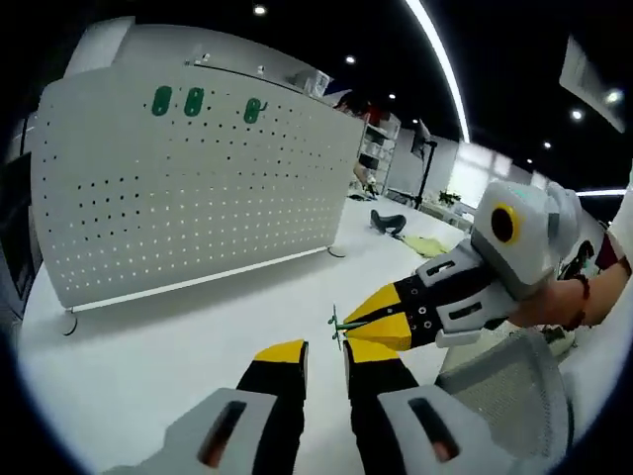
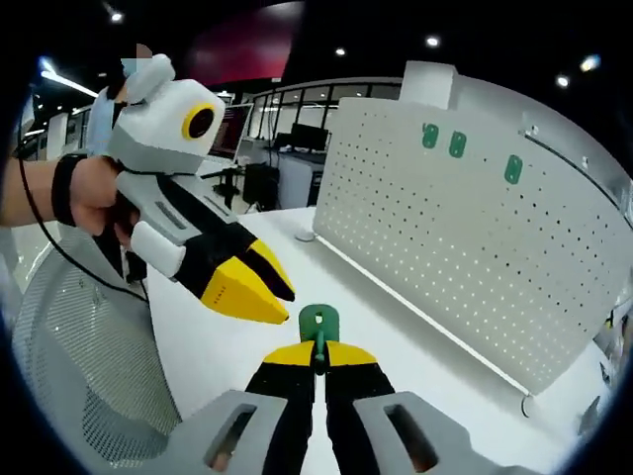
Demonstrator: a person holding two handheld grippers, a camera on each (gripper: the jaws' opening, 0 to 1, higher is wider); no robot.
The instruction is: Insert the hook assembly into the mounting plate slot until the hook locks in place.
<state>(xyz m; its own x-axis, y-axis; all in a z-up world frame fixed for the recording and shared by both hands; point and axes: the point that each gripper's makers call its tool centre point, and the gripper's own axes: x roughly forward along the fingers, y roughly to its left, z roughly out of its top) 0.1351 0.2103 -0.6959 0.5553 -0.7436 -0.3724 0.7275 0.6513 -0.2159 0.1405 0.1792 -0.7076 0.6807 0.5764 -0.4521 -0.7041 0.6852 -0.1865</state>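
A small green plastic hook assembly [image 2: 318, 327], with a flat rounded tab and a thin stem, is pinched at the stem between the yellow-tipped black jaws of the right claw [image 2: 317, 354], which are closed tight on it above the smooth white surface [image 2: 396, 336]. In the left gripper view the same piece [image 1: 338, 325] shows as a thin green sliver at the right claw's tip. The left claw [image 1: 324, 348] stands slightly parted, gripping nothing. Behind stands the white perforated metal mounting plate [image 1: 188, 188], curved, upright and dotted with rows of small holes, carrying three green hooks [image 1: 194, 101] near its top edge. A grey mesh chair back [image 2: 74, 366] sits beside the surface.
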